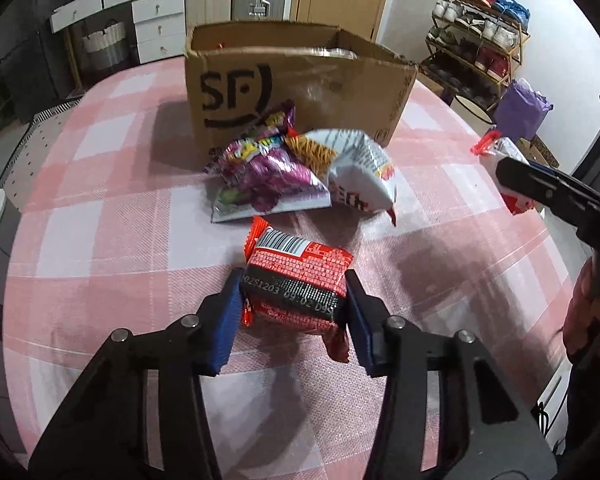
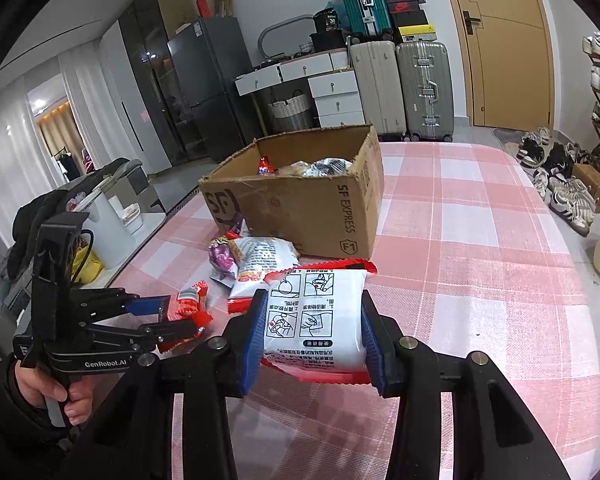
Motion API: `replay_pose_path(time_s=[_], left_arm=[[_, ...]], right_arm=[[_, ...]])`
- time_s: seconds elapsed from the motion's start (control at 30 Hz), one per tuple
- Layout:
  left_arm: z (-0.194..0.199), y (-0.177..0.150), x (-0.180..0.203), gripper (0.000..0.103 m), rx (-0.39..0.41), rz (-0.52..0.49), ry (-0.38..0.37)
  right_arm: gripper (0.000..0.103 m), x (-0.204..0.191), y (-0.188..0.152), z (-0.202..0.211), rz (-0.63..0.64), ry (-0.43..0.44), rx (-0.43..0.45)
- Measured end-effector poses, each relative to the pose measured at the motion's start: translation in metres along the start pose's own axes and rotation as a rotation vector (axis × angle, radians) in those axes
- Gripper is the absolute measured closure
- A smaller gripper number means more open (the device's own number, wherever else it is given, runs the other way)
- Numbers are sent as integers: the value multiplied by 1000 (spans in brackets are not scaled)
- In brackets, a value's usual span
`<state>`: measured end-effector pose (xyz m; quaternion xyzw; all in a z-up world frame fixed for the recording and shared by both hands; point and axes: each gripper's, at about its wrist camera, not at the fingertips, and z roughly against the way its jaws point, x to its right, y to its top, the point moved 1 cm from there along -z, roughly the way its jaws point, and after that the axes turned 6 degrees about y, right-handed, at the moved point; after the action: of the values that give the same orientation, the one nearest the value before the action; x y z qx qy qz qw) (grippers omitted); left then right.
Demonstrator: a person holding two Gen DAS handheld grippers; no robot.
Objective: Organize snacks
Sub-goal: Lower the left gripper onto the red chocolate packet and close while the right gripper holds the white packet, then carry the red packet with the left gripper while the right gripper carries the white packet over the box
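Everywhere pink-checked tablecloth (image 2: 480, 240), suitcases (image 2: 400, 88) behind cardboard box (image 2: 324, 216).

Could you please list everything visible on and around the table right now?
Brown cardboard box: one, open-topped, far side of table, snacks inside.
Purple foil snack bag: one, against the box front.
White and orange snack bag: one, beside the purple bag.
Red barcode snack packet: one, held above the cloth.
White red-edged snack packet: one, held.
Pink checked tablecloth: one, covering the table.
Suitcases: several, grey, beige and teal, by the wall.
Left hand-held gripper: black, blue pads, shut on red packet.
Right hand-held gripper: shut on white packet.
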<state>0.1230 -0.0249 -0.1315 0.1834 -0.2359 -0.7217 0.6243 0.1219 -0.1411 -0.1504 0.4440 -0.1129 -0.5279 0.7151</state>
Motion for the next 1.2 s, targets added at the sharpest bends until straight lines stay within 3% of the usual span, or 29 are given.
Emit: replay_pose_path(time_s=[0.47, 0.57, 1.2], left_arm=[[41, 12, -12, 58, 68, 12, -14], [47, 23, -20, 58, 47, 41, -66], [113, 116, -13, 58, 209, 19, -58]], right_arm=[[60, -22, 10, 8, 29, 24, 15], [60, -27, 17, 10, 36, 35, 23], [60, -52, 104, 16, 119, 90, 107]])
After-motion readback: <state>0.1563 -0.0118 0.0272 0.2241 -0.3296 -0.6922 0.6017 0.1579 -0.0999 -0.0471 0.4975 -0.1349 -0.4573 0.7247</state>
